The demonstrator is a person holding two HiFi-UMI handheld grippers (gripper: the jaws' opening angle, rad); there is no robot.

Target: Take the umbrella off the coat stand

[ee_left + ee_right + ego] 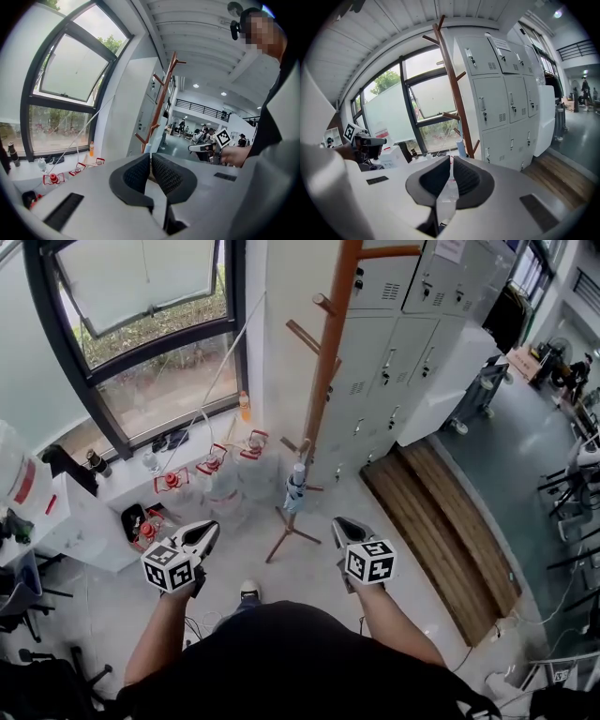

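Umbrella (296,487): folded, pale blue, hung upright from a low peg of the coat stand (325,371), close against the pole. Left gripper (210,532) sat at 7 o'clock of the umbrella and right gripper (339,524) at 5 o'clock, both well apart from it. Left jaws met tip to tip, nothing between. Right jaws were drawn together to a thin slit, empty. Lockers (412,343) stood at 2 o'clock of the stand, window (141,324) at 10 o'clock.
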